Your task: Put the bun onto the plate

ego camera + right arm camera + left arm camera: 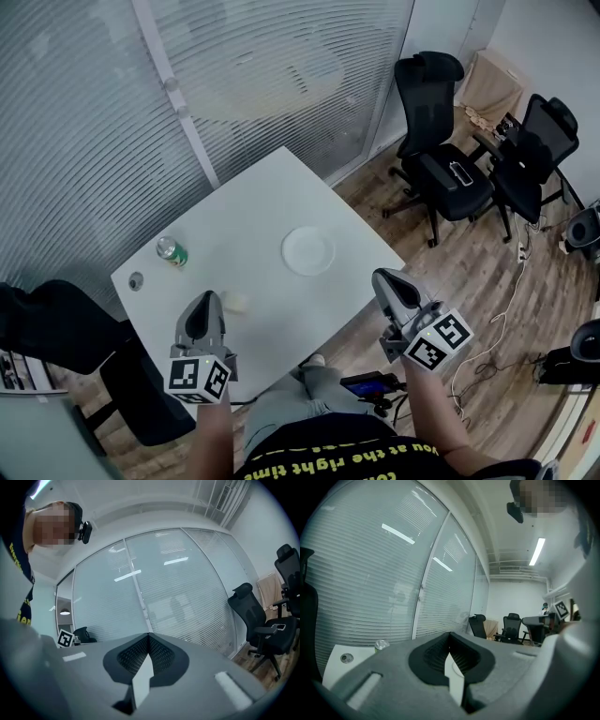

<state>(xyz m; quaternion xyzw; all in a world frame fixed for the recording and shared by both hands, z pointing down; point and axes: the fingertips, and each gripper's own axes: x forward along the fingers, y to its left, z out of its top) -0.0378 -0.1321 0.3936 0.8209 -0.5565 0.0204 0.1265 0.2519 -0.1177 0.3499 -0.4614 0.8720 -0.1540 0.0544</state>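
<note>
While on the table (272, 202), bun (235, 301) just right of left gripper (206, 302).

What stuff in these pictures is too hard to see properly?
1. Pale round bun: head view, partly hidden behind the left gripper.
2. Green drink can: head view, label too small to read; left gripper view, only its top clears the gripper's grey body.
3. Small grey round thing on the white table: head view, too small to name.

Left tongs (205, 300) closed, empty, right tongs (384, 278) closed, held level
</note>
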